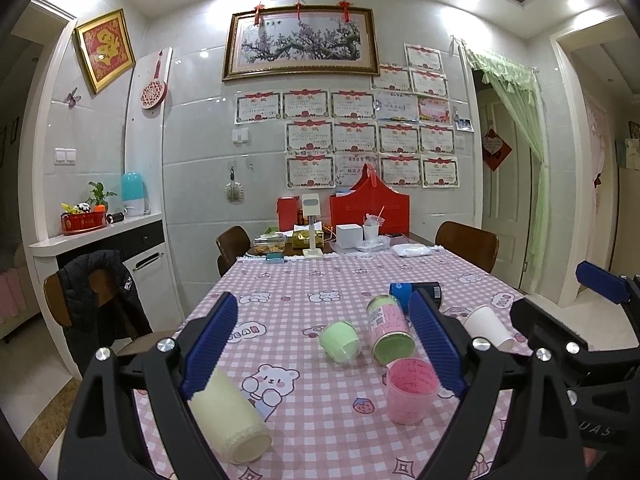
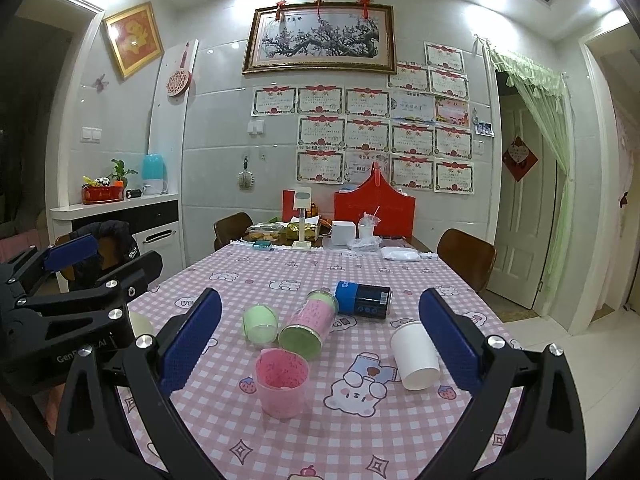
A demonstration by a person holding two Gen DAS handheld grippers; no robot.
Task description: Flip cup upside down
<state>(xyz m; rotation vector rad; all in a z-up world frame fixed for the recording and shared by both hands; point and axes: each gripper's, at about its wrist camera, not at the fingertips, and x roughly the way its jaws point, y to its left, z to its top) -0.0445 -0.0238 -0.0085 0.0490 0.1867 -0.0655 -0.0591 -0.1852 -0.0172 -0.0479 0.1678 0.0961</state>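
A pink cup (image 1: 410,390) (image 2: 282,382) stands upright, mouth up, on the pink checked tablecloth (image 1: 320,420). A white paper cup (image 1: 488,326) (image 2: 416,356) lies tilted on its side. A pale yellow cup (image 1: 230,418) lies on its side under my left gripper's left finger; it shows partly in the right wrist view (image 2: 140,324). A green cup (image 1: 340,340) (image 2: 260,324) lies on its side. My left gripper (image 1: 324,348) is open and empty above the cups. My right gripper (image 2: 320,344) is open and empty, with the pink and white cups between its fingers.
A pink-and-green can (image 1: 390,328) (image 2: 308,326) and a blue-black can (image 1: 416,292) (image 2: 362,298) lie on their sides mid-table. Boxes, a red bag (image 1: 370,204) and food containers crowd the table's far end. Chairs (image 1: 468,244) stand on both sides.
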